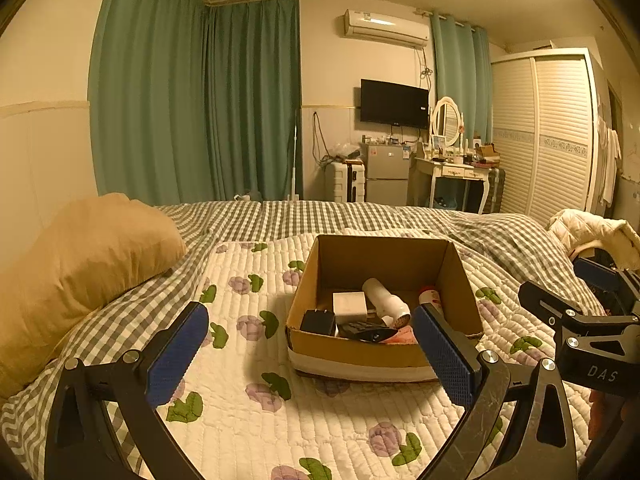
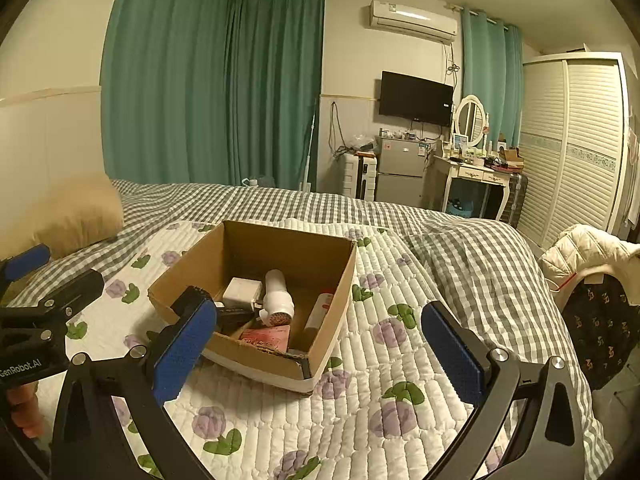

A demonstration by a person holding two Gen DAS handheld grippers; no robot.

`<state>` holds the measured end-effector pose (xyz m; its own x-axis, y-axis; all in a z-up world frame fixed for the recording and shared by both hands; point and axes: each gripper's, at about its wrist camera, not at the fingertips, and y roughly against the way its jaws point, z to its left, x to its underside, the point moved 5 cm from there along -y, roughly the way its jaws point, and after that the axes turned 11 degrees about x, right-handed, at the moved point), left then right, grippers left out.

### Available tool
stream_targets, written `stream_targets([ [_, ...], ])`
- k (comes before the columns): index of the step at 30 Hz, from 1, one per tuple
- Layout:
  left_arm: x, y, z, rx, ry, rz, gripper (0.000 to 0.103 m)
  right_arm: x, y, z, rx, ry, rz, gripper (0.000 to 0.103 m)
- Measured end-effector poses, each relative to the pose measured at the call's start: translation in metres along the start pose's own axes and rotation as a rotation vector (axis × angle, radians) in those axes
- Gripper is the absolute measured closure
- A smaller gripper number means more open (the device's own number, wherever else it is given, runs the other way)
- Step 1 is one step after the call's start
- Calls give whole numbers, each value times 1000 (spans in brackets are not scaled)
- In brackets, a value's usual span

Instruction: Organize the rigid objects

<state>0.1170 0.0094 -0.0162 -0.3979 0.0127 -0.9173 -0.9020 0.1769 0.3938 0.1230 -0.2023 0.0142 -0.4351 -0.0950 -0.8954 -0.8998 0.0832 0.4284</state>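
Observation:
An open cardboard box [image 1: 312,344] [image 2: 256,356] sits on the flowered quilt. Inside lie a white hair dryer [image 1: 386,300] [image 2: 277,296], a white charger block [image 1: 349,306] [image 2: 242,290], a black plug adapter [image 1: 318,322], a black remote [image 1: 366,334], a red-capped white tube [image 1: 431,298] [image 2: 320,308] and a pink item [image 2: 266,338]. My left gripper [image 1: 312,352] is open and empty, just in front of the box. My right gripper [image 2: 320,352] is open and empty, over the box's near right corner.
The flowered quilt [image 1: 240,400] [image 2: 360,420] lies over a checked bedsheet [image 1: 280,216]. A tan pillow [image 1: 80,264] sits at the left. A white jacket [image 2: 584,252] lies at the right edge. Curtains, fridge, dressing table and wardrobe stand beyond the bed.

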Motion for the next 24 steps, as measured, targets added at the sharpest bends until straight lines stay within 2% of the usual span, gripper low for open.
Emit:
stream_targets([
  [24, 2, -2, 1, 0, 2, 19, 0, 1, -1, 1, 0, 4, 7, 0],
])
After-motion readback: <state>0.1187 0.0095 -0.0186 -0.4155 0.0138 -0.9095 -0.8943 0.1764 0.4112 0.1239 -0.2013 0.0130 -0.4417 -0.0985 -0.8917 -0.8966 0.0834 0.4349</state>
